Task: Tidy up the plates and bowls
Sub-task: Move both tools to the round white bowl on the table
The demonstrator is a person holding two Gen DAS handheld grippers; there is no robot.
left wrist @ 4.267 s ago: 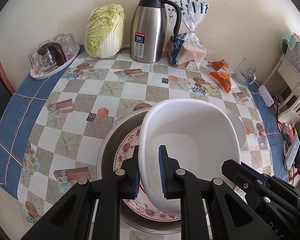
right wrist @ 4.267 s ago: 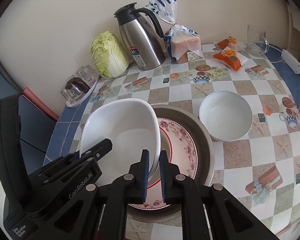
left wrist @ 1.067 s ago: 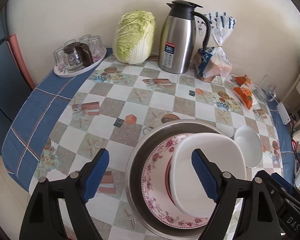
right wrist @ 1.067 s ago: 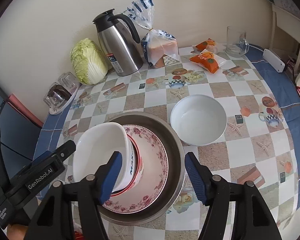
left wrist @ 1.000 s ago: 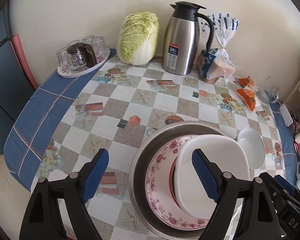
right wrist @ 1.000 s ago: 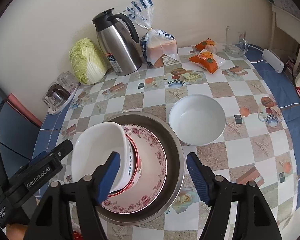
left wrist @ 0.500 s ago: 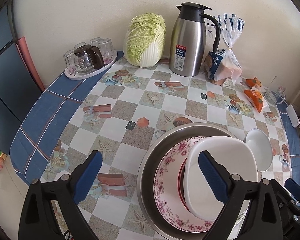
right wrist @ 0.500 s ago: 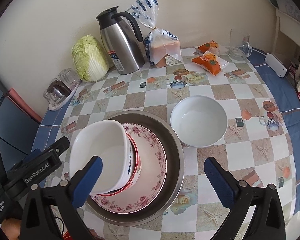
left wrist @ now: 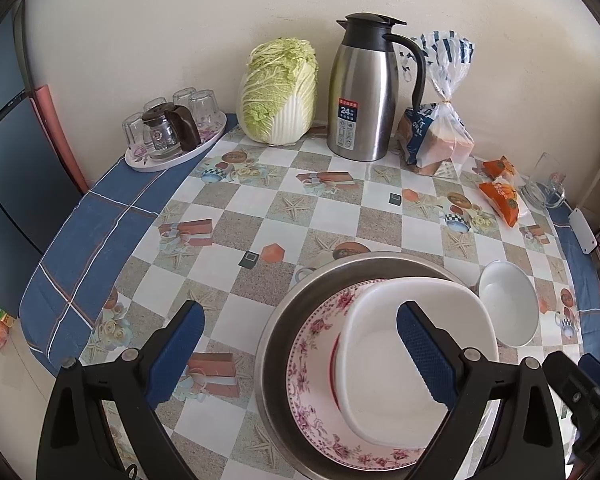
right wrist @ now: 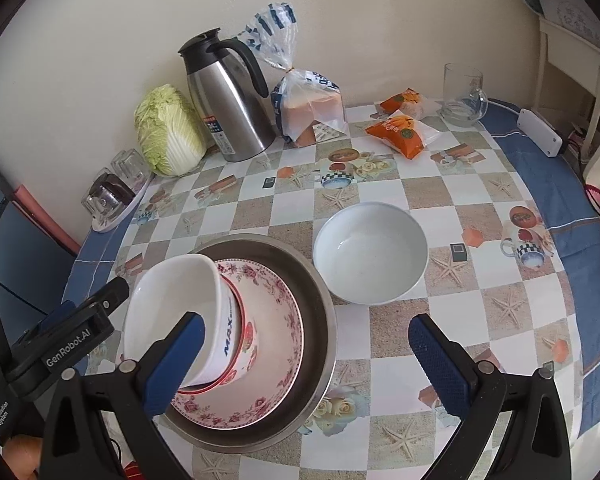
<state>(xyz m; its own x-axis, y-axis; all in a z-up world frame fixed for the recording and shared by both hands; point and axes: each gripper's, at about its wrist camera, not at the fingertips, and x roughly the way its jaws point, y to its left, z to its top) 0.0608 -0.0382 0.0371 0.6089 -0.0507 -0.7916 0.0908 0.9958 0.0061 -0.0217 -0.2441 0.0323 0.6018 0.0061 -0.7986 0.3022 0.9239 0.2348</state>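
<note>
Left wrist view: your left gripper [left wrist: 298, 354] hangs over the table with its jaws spread wide and nothing between the pads; they have just been opening. The wide stainless-steel basin [left wrist: 300, 304] is your landmark: inside it lies the pink floral ceramic plate [left wrist: 316, 344], and on that plate sits the squarish white bowl [left wrist: 384, 356], apparently stacked on a red-rimmed bowl beneath. The round white bowl [left wrist: 508, 304] stands just beside the basin's right rim.

Right wrist view: your right gripper [right wrist: 306, 360] also stands fully apart, gripping nothing, having just been opening too. Here the squarish white bowl [right wrist: 172, 300] leans toward the basin's left side, not level on its stack. The round white bowl [right wrist: 370, 254] waits just right of the basin [right wrist: 320, 280], untouched.

Watch that lean: I judge that brushing the tilted bowl could slide it off. Pinching the round bowl's thin rim risks a slip or clank against steel.
</note>
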